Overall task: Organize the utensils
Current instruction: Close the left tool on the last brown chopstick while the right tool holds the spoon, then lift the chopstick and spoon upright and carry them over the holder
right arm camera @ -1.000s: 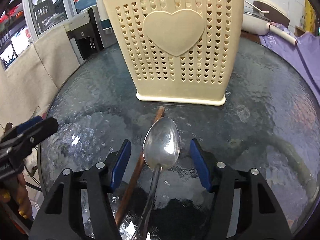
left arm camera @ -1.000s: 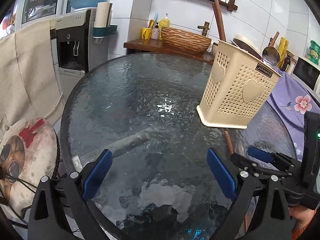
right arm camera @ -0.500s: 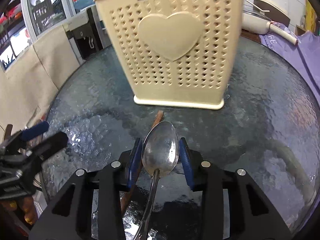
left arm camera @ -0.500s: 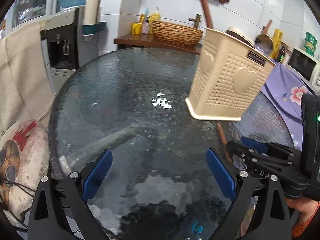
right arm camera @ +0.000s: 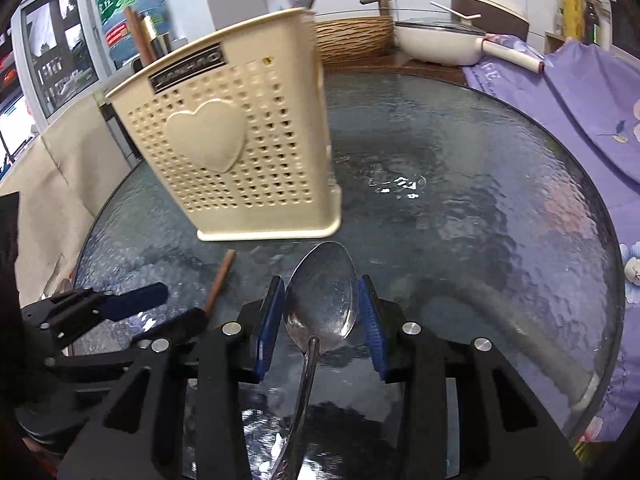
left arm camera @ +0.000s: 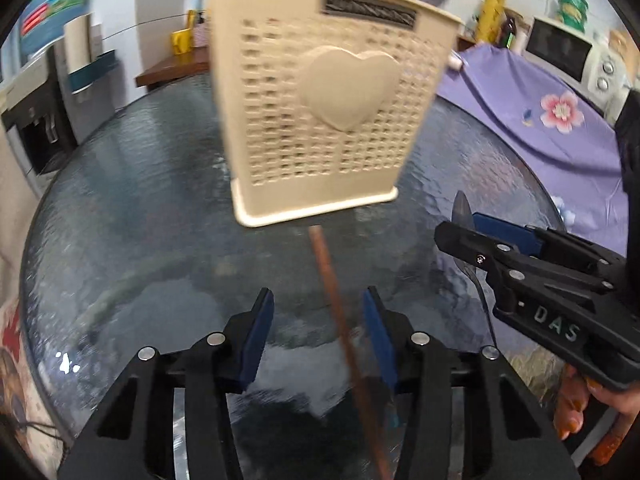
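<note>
A cream perforated utensil holder point(left arm camera: 320, 120) with a heart on its side stands on the round glass table point(left arm camera: 120, 220); it also shows in the right wrist view point(right arm camera: 240, 152). My right gripper point(right arm camera: 322, 320) is shut on the bowl of a metal spoon point(right arm camera: 320, 300), lifted off the table; it shows at the right of the left wrist view point(left arm camera: 464, 220). A brown chopstick point(left arm camera: 340, 320) lies on the glass between the pads of my left gripper point(left arm camera: 318, 332), which is open around it. The chopstick also shows in the right wrist view point(right arm camera: 219, 280).
Several utensils stand in the holder point(right arm camera: 138, 40). A purple flowered cloth point(left arm camera: 540, 112) covers a surface at the right. A white pot point(right arm camera: 436, 40) and woven basket point(right arm camera: 352, 42) sit on the counter behind the table. A water dispenser point(left arm camera: 36, 92) stands at the left.
My right gripper has closed on the spoon's bowl and lifted it. My left gripper has swung right toward the holder and narrowed around the chopstick.
</note>
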`<state>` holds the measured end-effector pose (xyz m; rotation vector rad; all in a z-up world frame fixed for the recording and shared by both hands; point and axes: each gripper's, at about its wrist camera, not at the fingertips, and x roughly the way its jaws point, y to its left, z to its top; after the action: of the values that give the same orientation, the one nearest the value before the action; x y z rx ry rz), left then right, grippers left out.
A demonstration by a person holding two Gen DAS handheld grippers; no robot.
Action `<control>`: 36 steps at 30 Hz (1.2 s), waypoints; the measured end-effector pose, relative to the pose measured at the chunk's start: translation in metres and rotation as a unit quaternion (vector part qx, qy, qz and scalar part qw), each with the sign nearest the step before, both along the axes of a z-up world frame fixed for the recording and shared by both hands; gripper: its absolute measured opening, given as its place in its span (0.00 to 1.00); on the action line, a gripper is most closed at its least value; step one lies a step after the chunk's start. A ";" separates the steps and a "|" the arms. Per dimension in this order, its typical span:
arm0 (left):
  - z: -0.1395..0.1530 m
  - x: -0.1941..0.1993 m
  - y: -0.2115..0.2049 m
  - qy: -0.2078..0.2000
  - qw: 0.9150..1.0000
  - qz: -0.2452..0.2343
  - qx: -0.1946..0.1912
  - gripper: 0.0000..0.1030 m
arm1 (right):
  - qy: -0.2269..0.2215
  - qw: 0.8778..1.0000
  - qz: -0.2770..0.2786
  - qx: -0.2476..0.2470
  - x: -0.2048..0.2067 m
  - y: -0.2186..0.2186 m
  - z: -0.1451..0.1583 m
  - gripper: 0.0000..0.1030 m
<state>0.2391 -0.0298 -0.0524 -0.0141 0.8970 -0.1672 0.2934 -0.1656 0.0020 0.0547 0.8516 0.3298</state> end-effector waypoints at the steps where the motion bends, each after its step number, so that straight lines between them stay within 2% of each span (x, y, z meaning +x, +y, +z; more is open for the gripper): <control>1: -0.002 0.003 -0.005 0.003 1.000 0.000 0.009 0.42 | -0.001 1.000 -0.001 -0.001 0.000 -0.001 0.000 0.38; 5: -0.009 0.013 -0.017 0.012 0.999 0.005 0.040 0.33 | -0.003 1.000 0.000 0.001 0.000 -0.007 0.001 0.38; 10: -0.010 0.022 -0.026 0.021 0.998 0.006 0.053 0.28 | -0.007 1.000 0.005 0.002 0.000 -0.009 0.003 0.38; 17: -0.009 0.032 -0.034 0.030 0.998 0.009 0.056 0.16 | -0.014 1.000 0.010 0.000 -0.004 -0.007 0.007 0.38; 22: -0.007 0.033 -0.024 0.030 0.998 0.014 0.055 0.08 | -0.015 1.000 0.011 -0.002 -0.006 -0.004 0.007 0.38; 31: -0.008 0.026 -0.021 0.024 0.998 0.014 0.051 0.07 | -0.016 1.000 0.014 -0.007 -0.007 0.005 0.006 0.38; 36: -0.007 0.025 -0.017 0.023 0.999 0.013 0.034 0.07 | -0.022 1.000 0.016 -0.006 -0.009 0.006 0.008 0.38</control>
<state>0.2644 -0.0465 -0.0595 0.0335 0.9475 -0.1121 0.2845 -0.1595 0.0104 0.0223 0.8122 0.3553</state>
